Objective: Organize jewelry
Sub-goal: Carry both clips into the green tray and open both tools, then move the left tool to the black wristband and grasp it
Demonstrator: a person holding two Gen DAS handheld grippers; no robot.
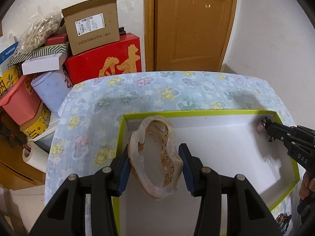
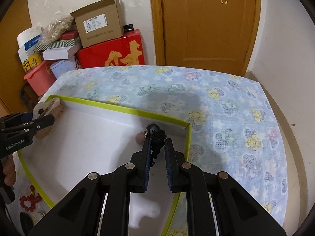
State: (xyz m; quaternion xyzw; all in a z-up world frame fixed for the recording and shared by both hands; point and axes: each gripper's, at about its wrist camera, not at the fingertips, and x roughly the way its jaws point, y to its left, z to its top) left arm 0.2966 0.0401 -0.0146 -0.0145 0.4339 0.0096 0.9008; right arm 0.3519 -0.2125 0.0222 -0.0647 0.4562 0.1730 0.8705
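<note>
A shallow white box with a lime-green rim (image 1: 196, 113) (image 2: 118, 107) lies on the flowered tablecloth. My left gripper (image 1: 154, 153) is shut on a clear plastic pouch of gold-coloured jewelry (image 1: 155, 155) and holds it over the box's far left corner; the pouch also shows in the right wrist view (image 2: 49, 116). My right gripper (image 2: 157, 139) holds a dark beaded jewelry piece (image 2: 156, 135) between its fingers at the box's far right corner, beside a pink bead (image 2: 139, 137). The right gripper also shows in the left wrist view (image 1: 265, 123).
A red bead bracelet (image 2: 29, 200) lies on the cloth by the box's near left side. Another dark and gold piece (image 1: 283, 219) lies near the box's right corner. Stacked boxes and tubs (image 1: 78, 49) stand beyond the table's left edge. A brown door (image 1: 195, 25) is behind.
</note>
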